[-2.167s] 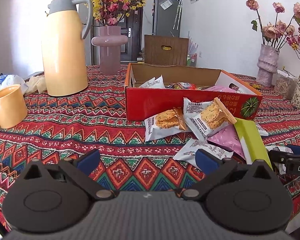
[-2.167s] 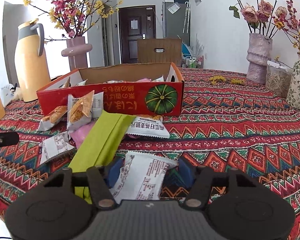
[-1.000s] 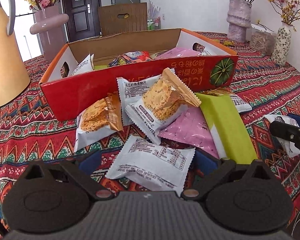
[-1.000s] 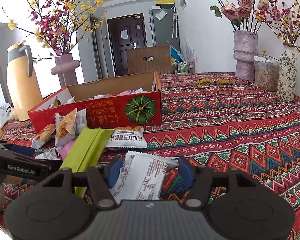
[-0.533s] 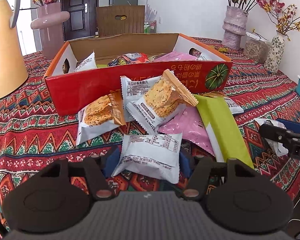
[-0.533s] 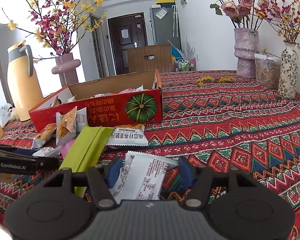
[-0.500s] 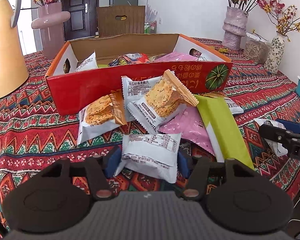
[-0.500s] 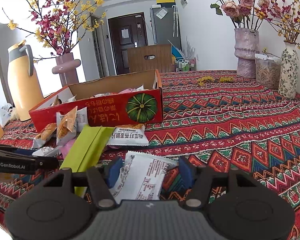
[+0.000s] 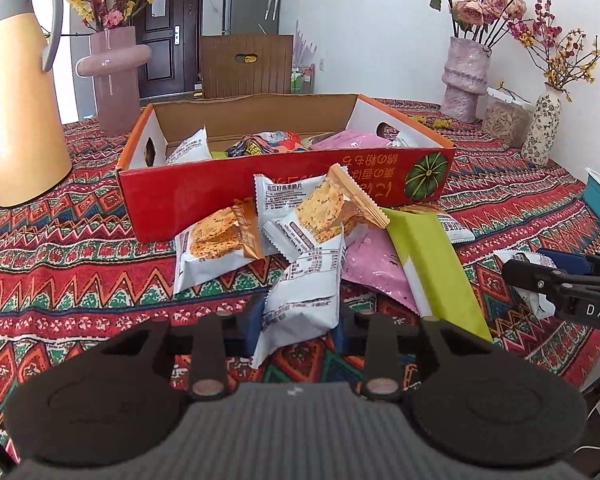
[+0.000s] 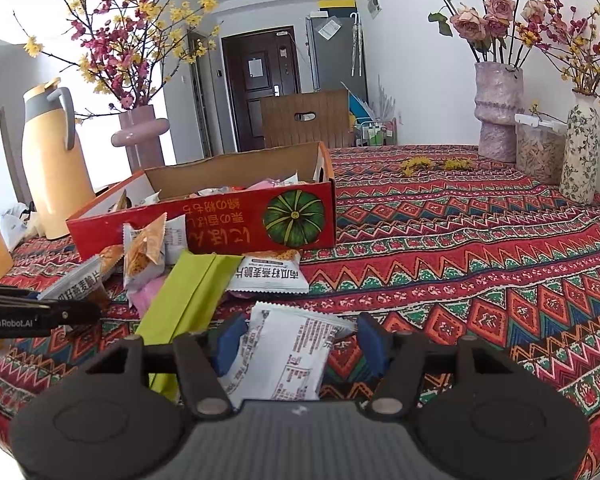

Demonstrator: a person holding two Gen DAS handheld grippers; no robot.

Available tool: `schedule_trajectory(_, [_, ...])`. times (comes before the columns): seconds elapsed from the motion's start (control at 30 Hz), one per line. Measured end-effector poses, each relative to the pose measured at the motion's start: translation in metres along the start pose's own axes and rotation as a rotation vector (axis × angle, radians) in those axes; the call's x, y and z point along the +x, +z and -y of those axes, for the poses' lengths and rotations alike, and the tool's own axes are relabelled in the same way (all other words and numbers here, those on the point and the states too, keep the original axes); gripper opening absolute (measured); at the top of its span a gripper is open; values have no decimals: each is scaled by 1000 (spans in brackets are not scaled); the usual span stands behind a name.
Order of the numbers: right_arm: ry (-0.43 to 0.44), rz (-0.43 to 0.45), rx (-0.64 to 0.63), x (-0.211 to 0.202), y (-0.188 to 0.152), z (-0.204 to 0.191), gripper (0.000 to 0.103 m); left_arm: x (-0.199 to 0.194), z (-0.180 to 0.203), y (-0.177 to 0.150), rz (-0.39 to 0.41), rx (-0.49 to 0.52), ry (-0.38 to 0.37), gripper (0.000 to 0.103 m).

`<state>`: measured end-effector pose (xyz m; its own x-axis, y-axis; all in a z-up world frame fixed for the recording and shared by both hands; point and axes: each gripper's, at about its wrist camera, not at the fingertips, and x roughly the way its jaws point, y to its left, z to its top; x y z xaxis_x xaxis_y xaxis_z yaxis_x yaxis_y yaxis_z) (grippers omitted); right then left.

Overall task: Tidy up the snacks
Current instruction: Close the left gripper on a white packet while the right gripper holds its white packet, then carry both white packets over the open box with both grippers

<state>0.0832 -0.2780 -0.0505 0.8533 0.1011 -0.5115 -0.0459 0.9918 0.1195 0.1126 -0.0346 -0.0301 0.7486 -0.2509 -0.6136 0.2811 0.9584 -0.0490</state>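
left gripper [image 9: 298,322]: clamped on a white snack packet [image 9: 306,286], blue pads squeezing both sides so the wrapper crumples and stands up off the tabletop [image 9: 80,276]. Looks like it's mid-lift.

right gripper [image 10: 298,344]: a second white packet [image 10: 286,354] sits between its blue pads. The left pad touches the wrapper, but there's a bit of a gap on the right, so honestly can't tell if it's actually gripping or just straddling it.

loose pile: just past the left gripper there's a heap against the front wall of the red box [image 9: 204,192]: a couple of oat-crisp packets [image 9: 216,248], a pink pouch [image 9: 374,266] and a long green pack [image 9: 432,264]. One more white packet [image 10: 270,276] lies flat by the box's right end.

red box: open top, already has several snacks inside, so that's presumably where everything's headed.

what could go wrong: the left grip is on a puffy, slippery wrapper near its lower end, so it could slide out or flop on the way over the box wall. The two grippers are also pretty close together, so swinging left's packet up could clip the right one or knock the leaning packets over.

vs half a second ago: the left packet lay flat between wider-set pads then; now the jaws have come in, the packet is bunched and tipped upright. The right side looks basically the same, with the packet sitting as it did.
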Motion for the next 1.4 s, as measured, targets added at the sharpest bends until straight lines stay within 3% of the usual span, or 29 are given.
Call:
schedule_trajectory(0.03, [1,1,-1,0,0,-1,61,-2,-1,0,6,-2,2,26])
schedule_trajectory(0.07, [2,1,-2,-1,0,-1,61,-4,-1,0,11,-6,1,15])
schedule_trajectory(0.8, [26,30,-39,-6,10,-20,61,-35,-4,12,117,-23,10,15])
schedule_trajectory(1.4, [65,129,-64,17,63,-35,61,-31,-1,56,214,-15,29,15])
